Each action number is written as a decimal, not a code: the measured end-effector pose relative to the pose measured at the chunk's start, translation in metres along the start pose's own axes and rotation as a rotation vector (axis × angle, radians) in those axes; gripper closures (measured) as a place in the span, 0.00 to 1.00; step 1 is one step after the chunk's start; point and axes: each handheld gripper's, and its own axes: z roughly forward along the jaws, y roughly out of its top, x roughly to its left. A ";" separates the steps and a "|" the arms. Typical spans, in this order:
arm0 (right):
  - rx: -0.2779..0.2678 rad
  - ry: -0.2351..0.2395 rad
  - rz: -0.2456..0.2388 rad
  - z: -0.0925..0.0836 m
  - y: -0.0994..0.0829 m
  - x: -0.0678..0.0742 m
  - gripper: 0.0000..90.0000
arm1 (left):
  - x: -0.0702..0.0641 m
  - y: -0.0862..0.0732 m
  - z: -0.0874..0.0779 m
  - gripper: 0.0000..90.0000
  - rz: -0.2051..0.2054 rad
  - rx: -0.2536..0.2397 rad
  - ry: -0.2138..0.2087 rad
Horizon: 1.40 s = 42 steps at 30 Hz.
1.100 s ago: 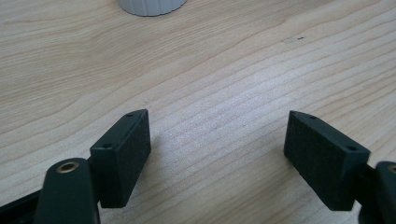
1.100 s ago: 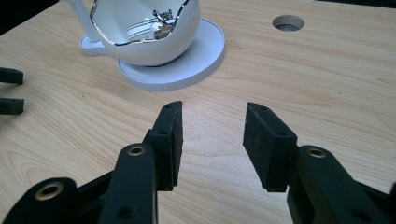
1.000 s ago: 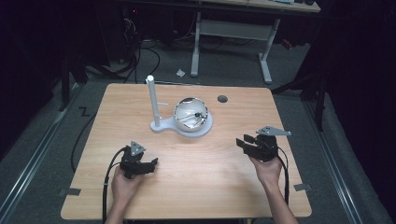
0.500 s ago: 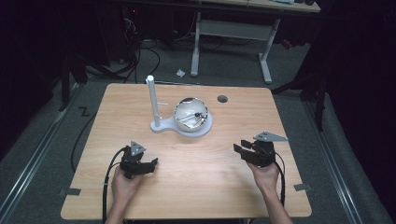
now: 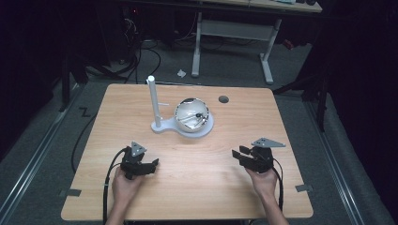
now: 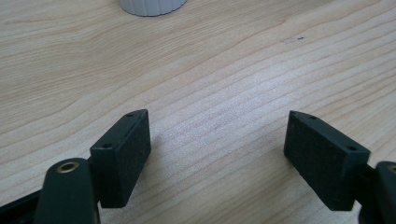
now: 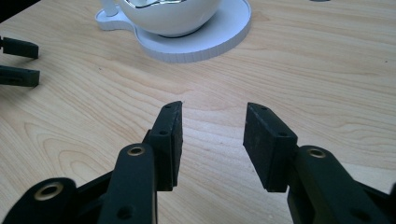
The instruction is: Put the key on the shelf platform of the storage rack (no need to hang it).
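Moved: right gripper [image 5: 241,154] now nearer the near edge & a bit left vs 1 s ago; left gripper [image 5: 149,165] same spot
Left gripper: near-left on table [image 5: 281,122], held in person's left hand [image 5: 123,185]; jaws wide apart, nothing betw them, bare wood under
Right gripper: near-right, held in right hand [image 5: 264,180]; jaws partly open, gap narrower than left's, nothing held; grey 3-corner plate [image 5: 268,142] on top
Bowl: shiny round bowl [image 5: 191,114] sits on round white base [image 5: 206,129], centre-far of table; smth thin lies inside, can't tell what
Post: white upright post [image 5: 153,101] just left of bowl, on same white base
Hole: small dark round hole [image 5: 223,99] in tabletop, right of bowl, near far edge
Right gripper view: bowl [image 7: 170,14] & base ahead of jaws, well apart; left gripper's jaw tips at left edge
Cables: black cable [image 5: 109,178] trails from left gripper toward near edge
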 end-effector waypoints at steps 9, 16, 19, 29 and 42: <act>0.015 0.018 -0.010 0.010 -0.008 0.006 0.64 | 0.000 0.000 0.000 0.26 0.000 0.000 0.000; 0.027 0.031 0.001 0.018 -0.016 0.010 0.63 | 0.000 0.000 0.000 0.26 0.001 0.001 0.000; 0.034 0.035 0.004 0.021 -0.019 0.011 0.63 | 0.000 0.000 0.000 0.26 0.000 0.000 0.000; 0.050 0.035 0.012 0.029 -0.028 0.017 0.63 | 0.000 0.000 0.000 0.26 0.001 0.001 0.000; 0.058 0.016 0.003 0.037 -0.036 0.021 0.60 | 0.000 0.000 0.000 0.26 0.001 0.001 0.000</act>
